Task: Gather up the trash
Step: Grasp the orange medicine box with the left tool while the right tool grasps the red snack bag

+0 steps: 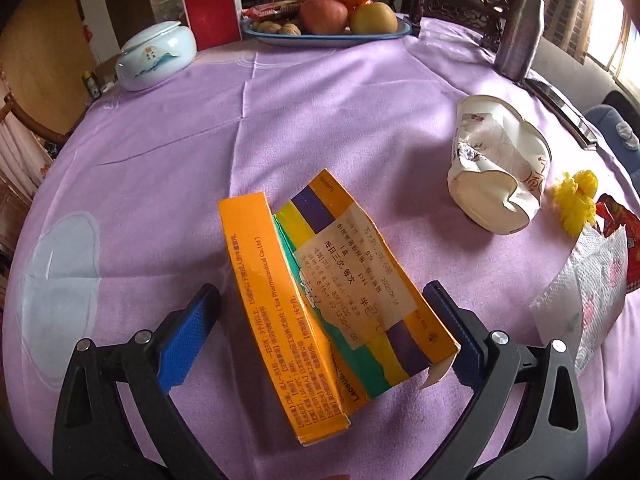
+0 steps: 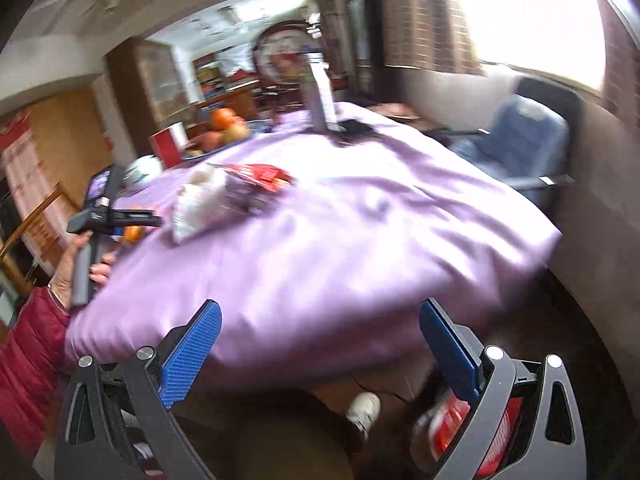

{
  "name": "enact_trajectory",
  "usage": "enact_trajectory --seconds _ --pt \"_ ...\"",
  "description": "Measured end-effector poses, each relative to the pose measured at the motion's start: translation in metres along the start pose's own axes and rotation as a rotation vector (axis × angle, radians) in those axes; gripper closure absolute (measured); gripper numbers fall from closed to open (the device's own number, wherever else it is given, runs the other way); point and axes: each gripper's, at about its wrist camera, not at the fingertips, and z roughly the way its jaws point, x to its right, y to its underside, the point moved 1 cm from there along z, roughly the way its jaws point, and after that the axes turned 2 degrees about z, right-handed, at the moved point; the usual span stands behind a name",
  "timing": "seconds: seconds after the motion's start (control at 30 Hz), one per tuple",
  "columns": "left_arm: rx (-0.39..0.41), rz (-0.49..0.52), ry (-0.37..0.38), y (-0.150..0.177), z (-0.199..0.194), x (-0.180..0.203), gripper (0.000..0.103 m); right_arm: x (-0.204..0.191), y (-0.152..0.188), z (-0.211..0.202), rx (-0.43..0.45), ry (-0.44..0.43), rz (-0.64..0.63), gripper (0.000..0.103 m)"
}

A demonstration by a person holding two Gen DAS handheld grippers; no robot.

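Observation:
An orange medicine box (image 1: 320,300) with striped sides and a white label lies on the purple tablecloth (image 1: 280,120). My left gripper (image 1: 320,336) is open and straddles the box; the right pad (image 1: 452,320) touches its edge, the left pad (image 1: 188,340) stands apart. A crushed paper cup (image 1: 500,164), a yellow scrap (image 1: 576,200), a white napkin (image 1: 584,304) and a red wrapper (image 1: 620,240) lie to the right. My right gripper (image 2: 320,352) is open and empty, off the table's near edge; the view is blurred. Napkin (image 2: 200,200) and red wrapper (image 2: 260,176) show there.
At the back stand a fruit plate (image 1: 332,32), a red box (image 1: 212,12), a white lidded jar (image 1: 156,56) and a metal bottle (image 1: 520,24). A blue chair (image 2: 520,144) is right of the table. The other hand-held gripper (image 2: 108,216) shows at the left.

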Motion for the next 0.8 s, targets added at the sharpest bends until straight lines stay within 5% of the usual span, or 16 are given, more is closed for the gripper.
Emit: enact_trajectory --seconds 0.2,0.53,0.57,0.63,0.8 --pt "0.001 -0.007 0.006 0.000 0.000 -0.002 0.005 -0.050 -0.060 0.074 -0.058 -0.070 -0.061 0.006" --pt "0.003 -0.014 0.002 0.000 0.000 0.000 0.005 -0.070 -0.113 0.180 -0.155 -0.048 0.087 0.008" --pt "-0.001 -0.014 0.002 -0.001 0.000 0.000 0.005 -0.067 -0.114 0.187 -0.169 -0.041 0.104 0.015" --pt "-0.011 -0.014 0.010 -0.001 0.000 -0.001 0.005 -0.061 -0.110 0.198 -0.211 -0.063 0.122 0.076" --pt "-0.013 -0.056 0.072 -0.003 -0.005 -0.009 0.006 -0.056 -0.103 0.149 -0.090 -0.083 0.104 0.085"
